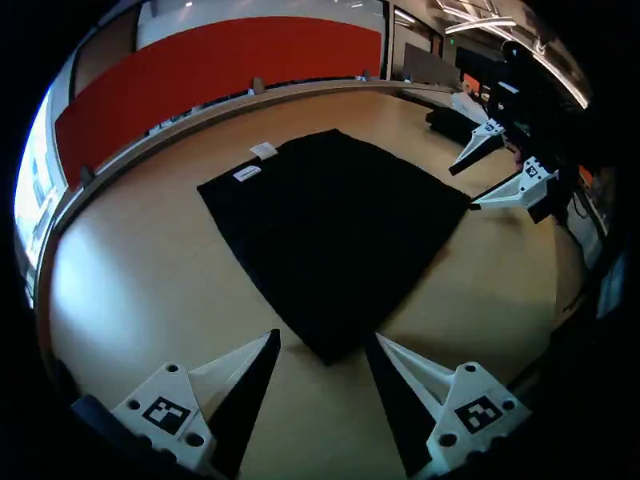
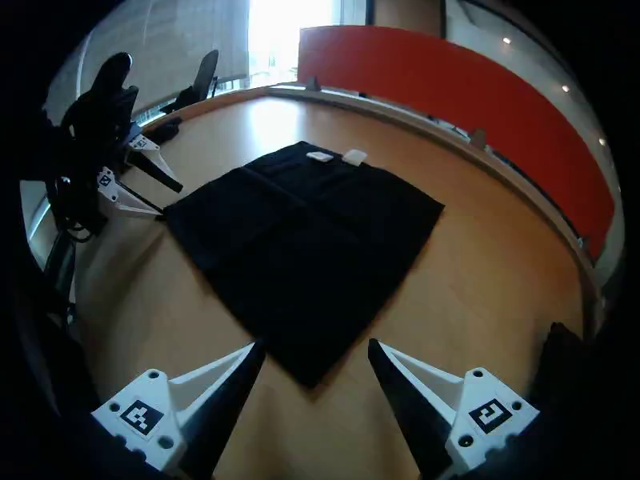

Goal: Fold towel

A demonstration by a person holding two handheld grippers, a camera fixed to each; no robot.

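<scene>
Towel (image 1: 336, 224): black, spread flat on the table (image 1: 144, 272), one corner pointing at each camera. Two white tags (image 1: 248, 173) lie at its far edge. No fold is visible yet, so the task is judged to be at its start.

Left gripper (image 1: 322, 334): jaws spread, nothing between them but air. The near towel corner lies just ahead of the tips, centred in the gap. It is judged to be lined up this way so that a short push forward and down brings the corner between the fingers.

Right gripper (image 2: 316, 343): jaws likewise spread and empty, with a neighbouring corner centred just ahead. In the left gripper view it is low over the table, its tips just beside that corner; whether they touch the cloth cannot be told.

The two corners share one edge. Holding both would let that edge be lifted evenly and carried across to the tagged side.

Next, judged: lower the tips to the table and close on each corner. Risk: the fingers slide over the thin cloth, or pinch only one side, and the fold comes out skewed.
</scene>
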